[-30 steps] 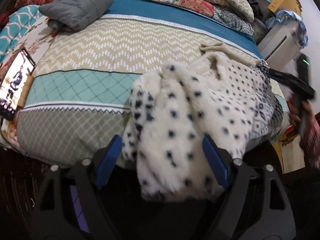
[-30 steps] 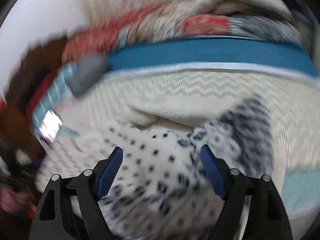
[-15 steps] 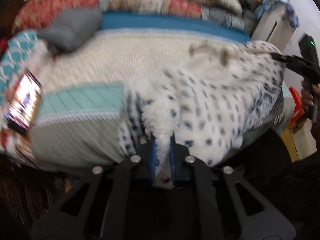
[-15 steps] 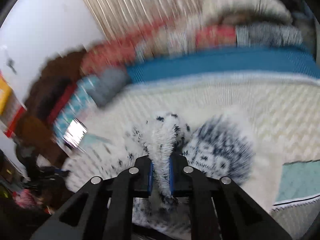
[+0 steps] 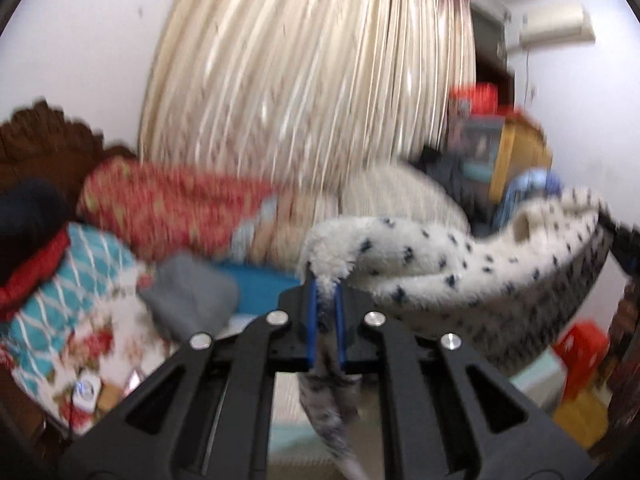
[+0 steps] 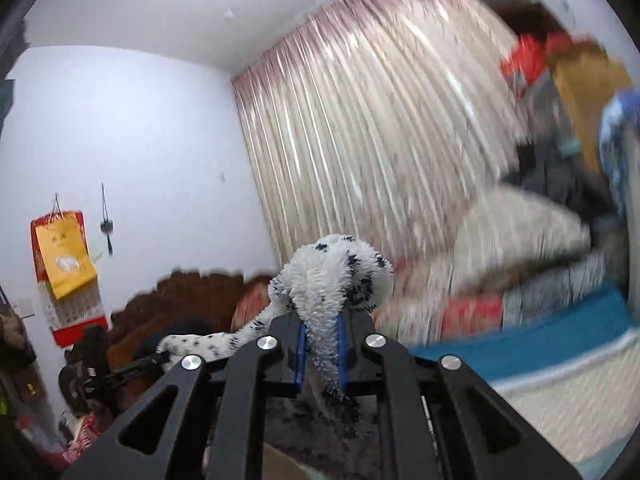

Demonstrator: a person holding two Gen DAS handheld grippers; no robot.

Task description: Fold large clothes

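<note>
A white fleece garment with black spots (image 5: pixel 460 256) hangs in the air, stretched between my two grippers. My left gripper (image 5: pixel 325 320) is shut on one edge of it, and the cloth sags to the right towards the other gripper's fingers (image 5: pixel 624 240). In the right wrist view my right gripper (image 6: pixel 320 352) is shut on another bunched edge of the garment (image 6: pixel 328 276). The cloth runs down and left from there to the left gripper (image 6: pixel 120 368). Both views are tilted up and blurred.
The bed lies below with a blue and cream patterned cover (image 6: pixel 560 364), a grey pillow (image 5: pixel 192 296) and red and teal quilts (image 5: pixel 168 208) at the back. Cream curtains (image 5: pixel 312 80) hang behind. Boxes and clutter (image 5: pixel 500 136) stand at the right.
Both grippers went from open to shut on the garment's edges a second ago. Since then they have lifted it off the bed, and both cameras now tilt up towards the curtains.
</note>
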